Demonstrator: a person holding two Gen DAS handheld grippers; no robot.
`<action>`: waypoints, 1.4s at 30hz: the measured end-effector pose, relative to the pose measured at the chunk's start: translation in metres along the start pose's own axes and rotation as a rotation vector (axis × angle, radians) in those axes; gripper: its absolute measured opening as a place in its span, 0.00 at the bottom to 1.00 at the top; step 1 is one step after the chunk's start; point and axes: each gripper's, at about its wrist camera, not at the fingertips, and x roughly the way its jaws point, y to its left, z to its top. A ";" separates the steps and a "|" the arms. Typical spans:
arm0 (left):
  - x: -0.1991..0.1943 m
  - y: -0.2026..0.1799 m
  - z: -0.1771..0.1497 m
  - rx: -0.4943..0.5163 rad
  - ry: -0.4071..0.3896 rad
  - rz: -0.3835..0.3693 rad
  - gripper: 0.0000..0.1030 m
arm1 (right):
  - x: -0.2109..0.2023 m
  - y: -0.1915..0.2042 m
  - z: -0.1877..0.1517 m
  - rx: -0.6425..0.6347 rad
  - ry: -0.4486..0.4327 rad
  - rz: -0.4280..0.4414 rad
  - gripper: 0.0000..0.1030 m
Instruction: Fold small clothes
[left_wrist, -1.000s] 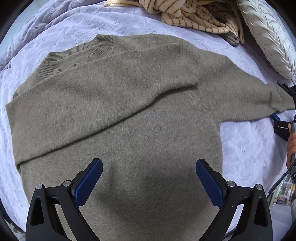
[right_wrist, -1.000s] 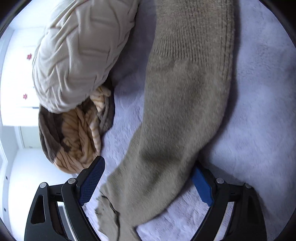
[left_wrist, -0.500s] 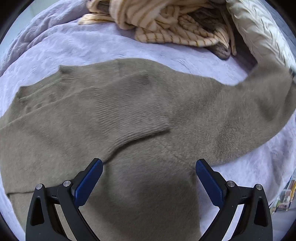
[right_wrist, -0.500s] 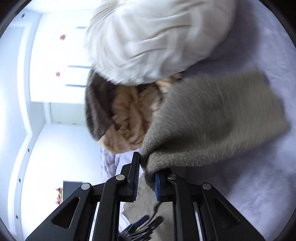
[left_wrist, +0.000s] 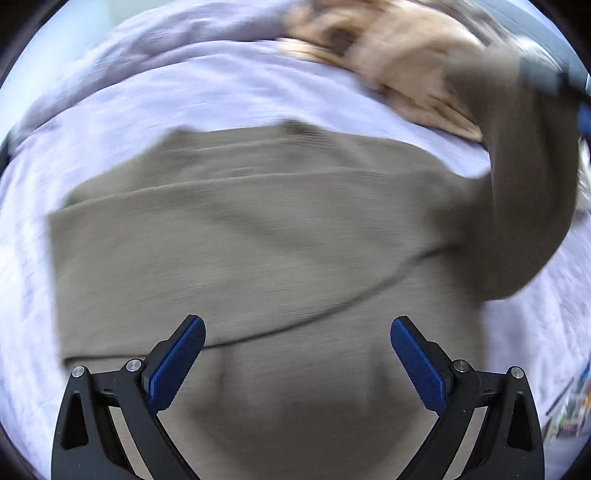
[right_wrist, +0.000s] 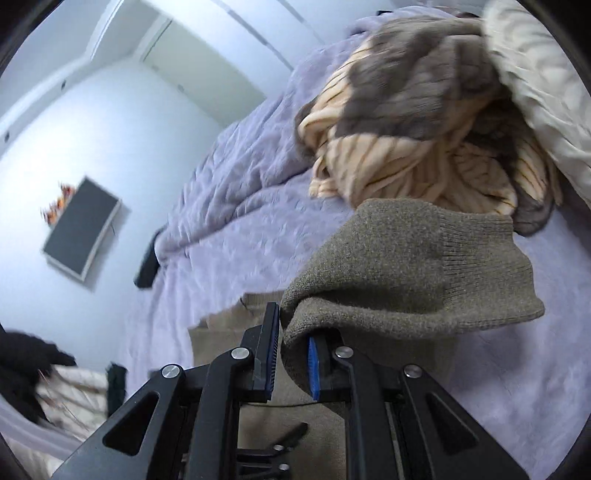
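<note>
Sweater (left_wrist: 266, 236) lies flat on the lilac bedspread (left_wrist: 184, 96), olive-grey knit, body spread wide across the bed right under the left gripper (left_wrist: 297, 354). Fold is partway, as I judge it: one sleeve already lies across the chest as a diagonal band, its lower edge running from low on the left up toward the right shoulder. Other sleeve (left_wrist: 532, 177) is in the air, lifted by the right gripper (right_wrist: 291, 360), whose fingers are pinched shut on the ribbed cuff (right_wrist: 413, 273); cuff fabric bunches out past the blue pads. Left gripper's fingers are spread wide, holding nothing, hanging over the lower torso near the hem side. Still left: lay that second sleeve across the chest, then fold the body up, hem toward collar, probably once or twice. Long axis of the body runs from the near hem, by the left gripper, away to the collar (left_wrist: 299, 127) at the far edge, so the neck points toward the heap of striped cream clothes (right_wrist: 413, 147) and the pale pillow (right_wrist: 546, 74) beyond. Raised sleeve runs upward from the right shoulder, roughly upright, cuff end at top. Left view is motion-blurred, so fine creases are hard to read.
</note>
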 end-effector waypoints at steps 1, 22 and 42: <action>-0.003 0.018 -0.004 -0.021 -0.004 0.023 0.98 | 0.020 0.017 -0.006 -0.057 0.044 -0.019 0.15; 0.000 0.169 -0.059 -0.226 0.018 0.077 0.98 | 0.114 0.020 -0.063 0.113 0.219 -0.074 0.65; -0.033 0.230 -0.103 -0.361 0.019 0.116 0.98 | 0.200 0.112 -0.025 -0.219 0.276 -0.007 0.10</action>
